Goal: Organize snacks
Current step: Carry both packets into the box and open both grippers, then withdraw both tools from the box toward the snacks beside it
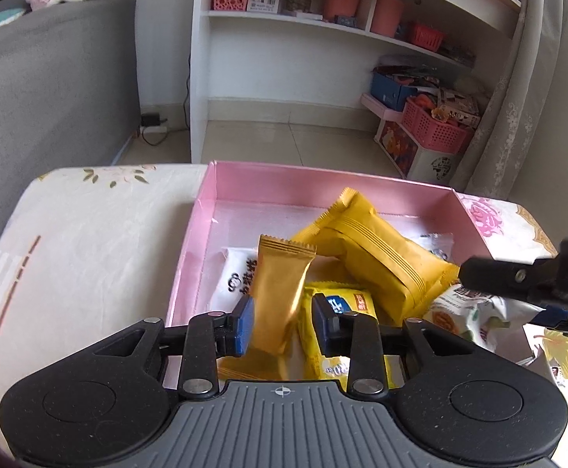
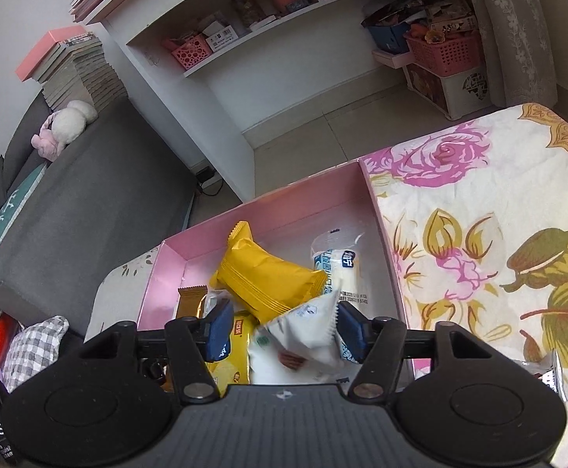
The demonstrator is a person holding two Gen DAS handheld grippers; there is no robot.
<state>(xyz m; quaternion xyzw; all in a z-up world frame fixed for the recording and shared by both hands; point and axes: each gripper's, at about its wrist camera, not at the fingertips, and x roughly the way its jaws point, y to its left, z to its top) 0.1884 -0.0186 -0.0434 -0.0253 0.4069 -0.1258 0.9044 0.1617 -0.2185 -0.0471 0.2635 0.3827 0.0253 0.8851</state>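
Left side: bare patch of floral tablecloth (image 1: 89, 234), nothing on it. Pink box (image 1: 206, 202) sits mid-table, open top, snacks piled inside.

Left gripper (image 1: 284, 321) hangs over the near-left part of the box. Blue pads (image 1: 245, 321) stand apart; a slim gold packet (image 1: 280, 292) stands upright between them, blurred, near the left pad with a gap to the right one. Can't tell if it's touching either pad.

In the box, left to right: white packet with black print (image 1: 235, 277) against the left wall, the gold packet, a flat yellow packet with blue label (image 1: 342, 304) under the gripper, big yellow pillow pack (image 1: 381, 257) tilted across the centre, clear-wrapped white snack (image 2: 338, 265) by the right wall.

Right gripper (image 2: 280, 329) is over the near-right part of the box, jaws wide apart. White crinkly bag (image 2: 303, 331) sits between them, its serrated edge against the right pad; not clamped.

Right of box: more tablecloth, pink rose print.
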